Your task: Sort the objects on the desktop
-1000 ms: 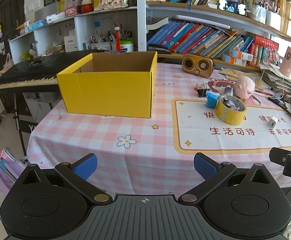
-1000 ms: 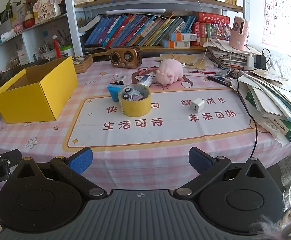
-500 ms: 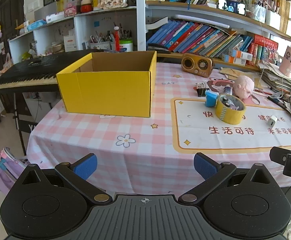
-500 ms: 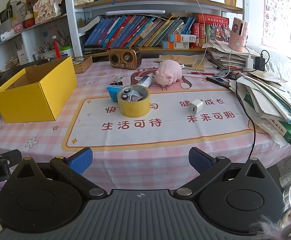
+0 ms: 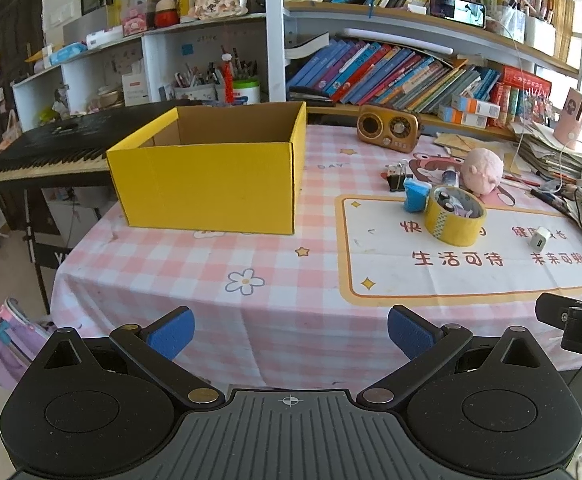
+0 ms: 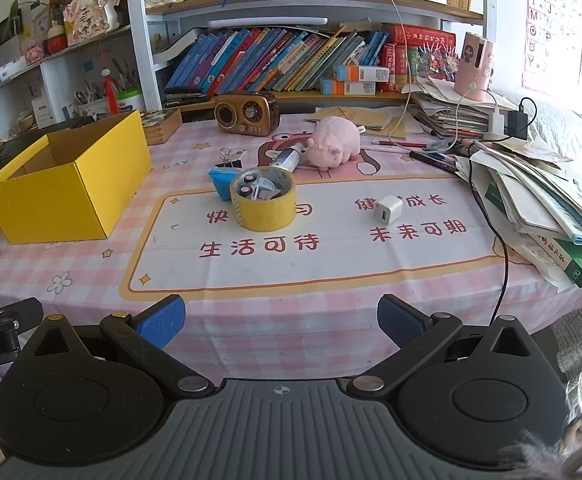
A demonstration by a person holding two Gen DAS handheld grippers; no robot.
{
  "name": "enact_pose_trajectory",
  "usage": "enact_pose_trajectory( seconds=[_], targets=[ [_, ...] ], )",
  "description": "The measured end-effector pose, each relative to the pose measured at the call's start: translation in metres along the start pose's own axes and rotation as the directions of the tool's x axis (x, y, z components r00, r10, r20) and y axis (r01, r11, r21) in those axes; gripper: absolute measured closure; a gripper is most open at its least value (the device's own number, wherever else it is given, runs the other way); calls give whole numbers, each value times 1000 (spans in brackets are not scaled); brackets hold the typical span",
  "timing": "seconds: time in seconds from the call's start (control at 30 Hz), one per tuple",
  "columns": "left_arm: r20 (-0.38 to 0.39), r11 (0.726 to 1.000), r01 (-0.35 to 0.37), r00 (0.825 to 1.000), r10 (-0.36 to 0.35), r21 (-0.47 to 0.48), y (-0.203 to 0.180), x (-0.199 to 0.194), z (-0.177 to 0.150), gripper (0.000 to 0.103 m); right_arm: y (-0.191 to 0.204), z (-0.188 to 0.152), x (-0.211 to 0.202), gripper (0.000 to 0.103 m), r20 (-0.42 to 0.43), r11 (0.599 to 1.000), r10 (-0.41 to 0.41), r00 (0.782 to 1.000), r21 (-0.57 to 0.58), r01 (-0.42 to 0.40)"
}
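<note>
Both grippers, left (image 5: 290, 331) and right (image 6: 278, 321), spread wide, holding nothing. Tape (image 6: 263, 199) right of box (image 6: 65, 184), well apart; charger (image 6: 387, 209) right of tape. Tape likely light, stiff: pinch wall across rim.

Black keyboard (image 5: 47, 148), brown retro radio (image 6: 247, 113), leaning shelf books (image 6: 275, 60), paper stack (image 6: 539, 196)
</note>
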State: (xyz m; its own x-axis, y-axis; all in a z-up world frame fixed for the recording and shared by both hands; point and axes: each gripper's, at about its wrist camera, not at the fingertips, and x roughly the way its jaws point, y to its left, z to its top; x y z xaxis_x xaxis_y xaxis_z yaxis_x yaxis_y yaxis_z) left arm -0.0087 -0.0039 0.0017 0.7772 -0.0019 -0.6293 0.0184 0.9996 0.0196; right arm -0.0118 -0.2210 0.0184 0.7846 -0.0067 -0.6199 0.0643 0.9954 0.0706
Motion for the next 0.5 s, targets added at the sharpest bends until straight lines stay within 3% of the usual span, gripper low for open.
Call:
enact_pose_trajectory(
  seconds=[0.5],
  targets=[
    [-10, 1000, 10, 1000, -10, 10, -5, 5, 1, 0, -6, -2, 5, 0, -10, 1000, -4, 1000, 6, 4]
  ],
)
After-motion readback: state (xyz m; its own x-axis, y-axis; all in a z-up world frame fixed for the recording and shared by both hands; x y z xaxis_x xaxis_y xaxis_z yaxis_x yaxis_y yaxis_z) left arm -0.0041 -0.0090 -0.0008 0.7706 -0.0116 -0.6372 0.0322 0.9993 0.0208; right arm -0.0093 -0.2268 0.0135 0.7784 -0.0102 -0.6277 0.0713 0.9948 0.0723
